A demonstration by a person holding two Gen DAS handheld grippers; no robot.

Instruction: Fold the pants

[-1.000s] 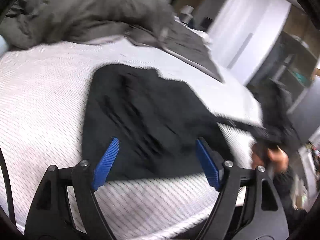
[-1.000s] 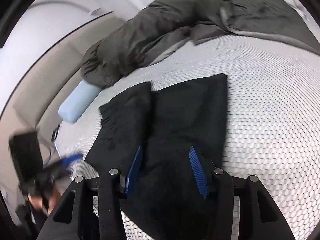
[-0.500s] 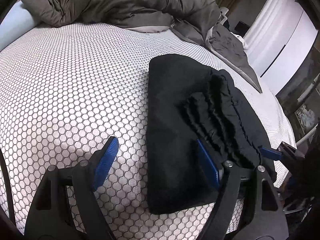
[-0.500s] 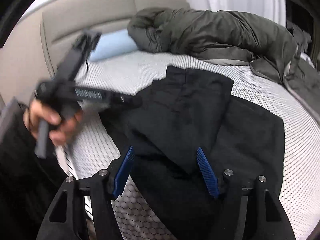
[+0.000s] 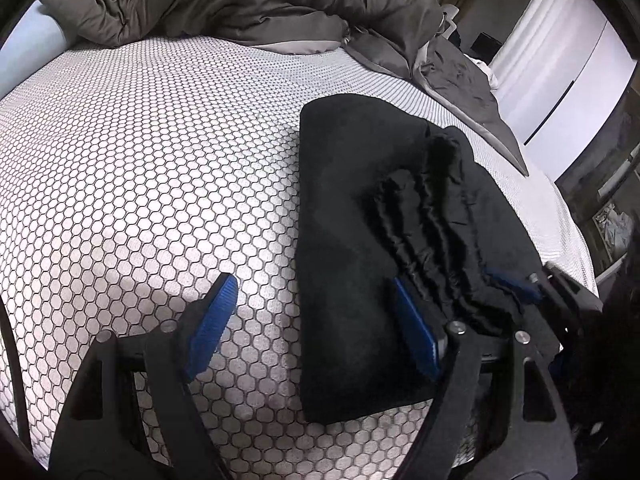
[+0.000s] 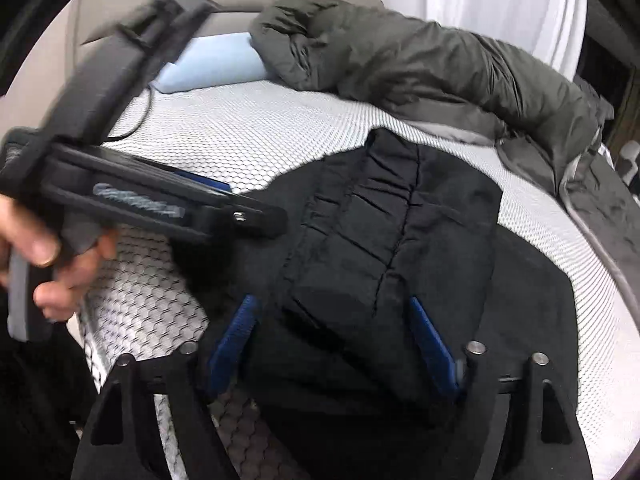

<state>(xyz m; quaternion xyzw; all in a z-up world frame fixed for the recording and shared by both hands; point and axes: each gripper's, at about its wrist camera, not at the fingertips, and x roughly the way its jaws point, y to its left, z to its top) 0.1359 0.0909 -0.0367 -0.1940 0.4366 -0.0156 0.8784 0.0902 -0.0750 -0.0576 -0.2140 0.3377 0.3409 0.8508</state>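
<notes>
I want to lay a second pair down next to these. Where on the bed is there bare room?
The widest bare stretch of mattress runs from the black pants across to the blue pillow, with the grey duvet along its far side. A narrower strip lies between pants and duvet. The near edge by the pants is crowded with both grippers.

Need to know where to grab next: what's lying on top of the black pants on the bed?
A folded-over section of the black pants with the gathered elastic waistband lies on top. The layers underneath and the white honeycomb mattress cover beneath them are hidden.
</notes>
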